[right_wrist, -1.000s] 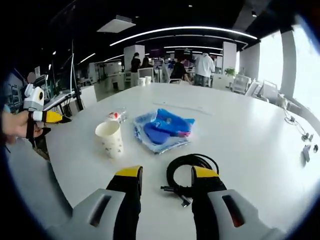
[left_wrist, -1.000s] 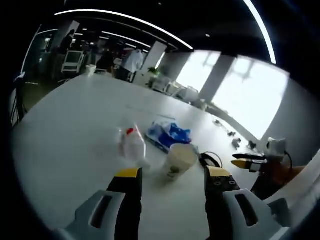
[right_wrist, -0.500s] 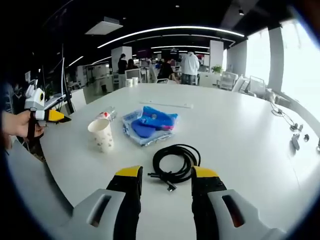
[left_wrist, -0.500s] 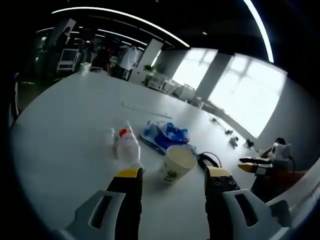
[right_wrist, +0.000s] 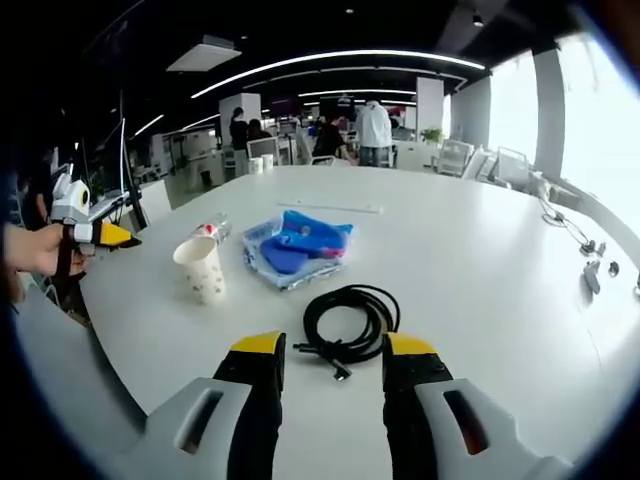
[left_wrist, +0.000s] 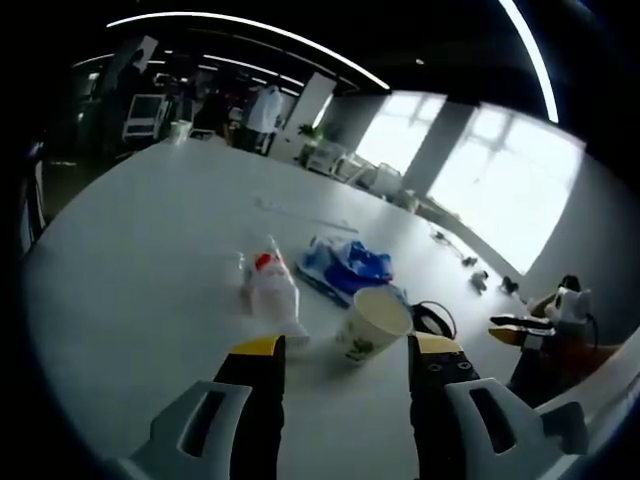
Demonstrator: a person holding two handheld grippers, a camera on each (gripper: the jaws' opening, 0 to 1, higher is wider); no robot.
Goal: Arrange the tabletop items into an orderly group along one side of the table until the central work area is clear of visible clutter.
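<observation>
On the white table lie a coiled black cable, a paper cup, a blue bag in clear wrap and a small plastic bottle with a red cap. My right gripper is open just short of the cable. In the left gripper view the cup stands just beyond my open left gripper, the bottle lies to its left, the blue bag behind, and a bit of the cable shows past the cup. The left gripper appears at the left of the right gripper view, the right gripper at the right of the left one.
A long thin white strip lies farther back on the table. Small dark items sit near the right edge. People and desks stand beyond the table's far side. Bright windows line one wall.
Both views have shifted only slightly with the hands. The right gripper has come a little nearer the cable. The cup, bottle, bag and cable lie where they were.
</observation>
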